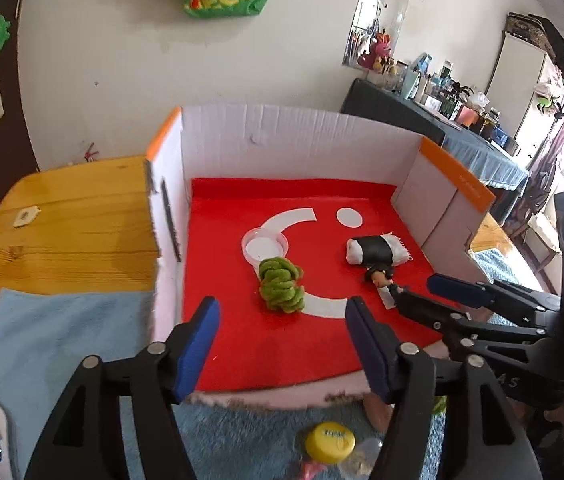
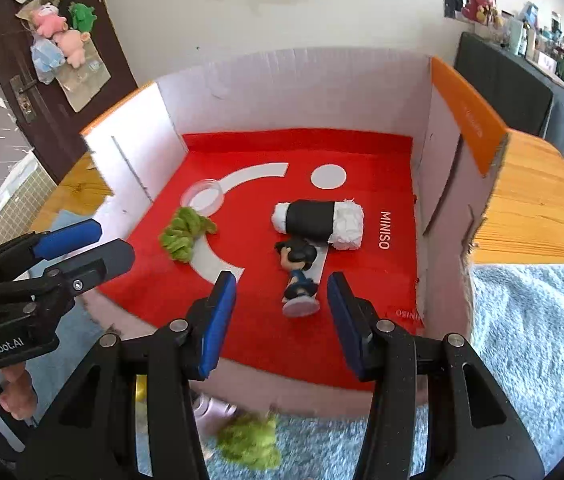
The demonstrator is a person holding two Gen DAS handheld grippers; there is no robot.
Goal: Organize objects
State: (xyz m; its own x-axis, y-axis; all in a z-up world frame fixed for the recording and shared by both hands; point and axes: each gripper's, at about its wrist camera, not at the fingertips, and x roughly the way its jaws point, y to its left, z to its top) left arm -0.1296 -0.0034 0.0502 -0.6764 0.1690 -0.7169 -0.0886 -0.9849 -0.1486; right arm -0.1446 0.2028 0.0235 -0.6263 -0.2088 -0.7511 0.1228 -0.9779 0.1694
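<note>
An open cardboard box point(image 1: 301, 140) with white walls and a red floor holds a green yarn bundle point(image 1: 280, 286), a clear round lid point(image 1: 264, 246), a black-and-white roll point(image 1: 377, 254) and a small dark-haired figurine point(image 1: 381, 278) lying on its side. My left gripper point(image 1: 282, 308) hangs open above the box's front edge, just short of the yarn. At the right, my right gripper point(image 1: 421, 290) is open close to the figurine. In the right wrist view the right gripper point(image 2: 282, 280) straddles the figurine point(image 2: 299, 276) without touching it; the yarn point(image 2: 184, 236) and left gripper point(image 2: 112, 242) are to the left.
The box point(image 2: 301, 88) stands on a wooden table point(image 1: 74, 220) with a blue fluffy cloth point(image 2: 529, 340). In front of the box lie a yellow cap point(image 1: 331, 442) and another green fuzzy bundle point(image 2: 250, 444). A cluttered dark sideboard point(image 1: 421, 112) stands behind at the right.
</note>
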